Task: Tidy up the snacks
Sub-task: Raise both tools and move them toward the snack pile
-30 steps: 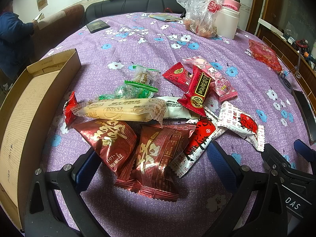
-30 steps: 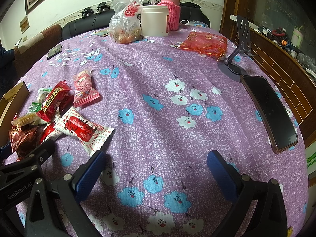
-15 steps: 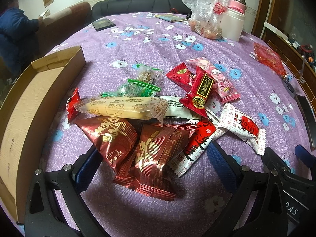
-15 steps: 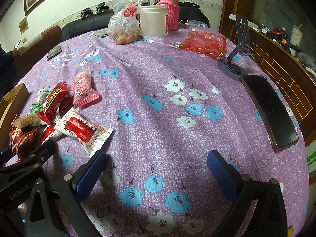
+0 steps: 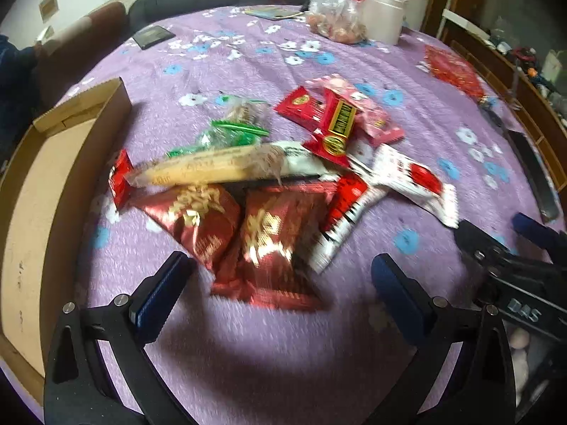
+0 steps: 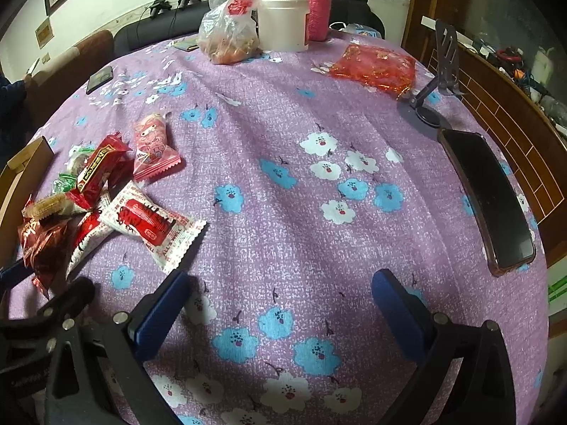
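Both grippers, left gripper and right gripper, hang spread and empty over the purple tablecloth, two dark-red foil packets nearest in the snack pile, one cardboard box left.

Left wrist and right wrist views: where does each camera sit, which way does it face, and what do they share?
Left wrist: on the left gripper, looking forward over the snack pile with the cardboard box to its left; its open blue-padded fingers show, as does the right gripper.
Right wrist: on the right gripper, facing bare purple tablecloth and a phone; open fingers show.
Shared: snack pile, box, white tub.
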Tool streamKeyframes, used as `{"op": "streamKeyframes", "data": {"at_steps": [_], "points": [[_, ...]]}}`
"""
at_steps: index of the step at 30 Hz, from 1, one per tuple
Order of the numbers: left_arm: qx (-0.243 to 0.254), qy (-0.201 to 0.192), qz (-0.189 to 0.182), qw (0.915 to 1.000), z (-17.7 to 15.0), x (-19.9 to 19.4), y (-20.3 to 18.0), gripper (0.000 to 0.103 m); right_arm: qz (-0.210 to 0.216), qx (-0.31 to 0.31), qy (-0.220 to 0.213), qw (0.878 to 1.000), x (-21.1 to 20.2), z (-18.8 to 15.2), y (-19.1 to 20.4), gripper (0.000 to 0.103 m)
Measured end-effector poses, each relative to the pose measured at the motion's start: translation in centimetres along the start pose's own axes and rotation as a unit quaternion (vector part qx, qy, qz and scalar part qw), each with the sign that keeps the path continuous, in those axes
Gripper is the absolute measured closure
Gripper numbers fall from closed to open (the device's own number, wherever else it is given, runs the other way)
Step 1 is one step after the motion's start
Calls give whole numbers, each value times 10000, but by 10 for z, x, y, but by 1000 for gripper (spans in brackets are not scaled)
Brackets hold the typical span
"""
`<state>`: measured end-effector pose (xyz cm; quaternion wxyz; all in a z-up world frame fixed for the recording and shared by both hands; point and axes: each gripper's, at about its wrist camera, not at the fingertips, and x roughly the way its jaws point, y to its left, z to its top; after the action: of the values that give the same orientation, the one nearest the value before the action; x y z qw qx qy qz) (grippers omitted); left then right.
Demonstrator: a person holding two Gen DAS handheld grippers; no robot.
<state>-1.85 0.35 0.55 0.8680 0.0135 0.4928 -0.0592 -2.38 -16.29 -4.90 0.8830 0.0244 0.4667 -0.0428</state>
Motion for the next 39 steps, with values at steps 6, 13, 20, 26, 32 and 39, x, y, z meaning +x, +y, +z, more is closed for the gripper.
{"op": "streamKeyframes", "data": {"at_steps": [6,13,20,26,32,39], "points": [[-430,-646,-455,9959,-15,-53,24,0,-266,-88,-251,9993,-14,-9,4,0],[-604,-2998,-40,9521,-40,-217,65,0,-373,-25,-1430,9890,-103,-25,7,0],[-447,-3744,295,9257,-32,-341,117,0,-262,230,-3541,9345,-274,-25,3,0],[84,-3912,536,9187,8,-388,141,0,672,192,-3843,9205,-348,13,7,0],[-103,-2944,-468,9545,27,-307,164,0,1272,-16,-2442,9613,-248,36,31,2],[269,-1769,-1056,9782,42,-187,148,9,1623,57,-1102,9806,-113,34,28,14]]}}
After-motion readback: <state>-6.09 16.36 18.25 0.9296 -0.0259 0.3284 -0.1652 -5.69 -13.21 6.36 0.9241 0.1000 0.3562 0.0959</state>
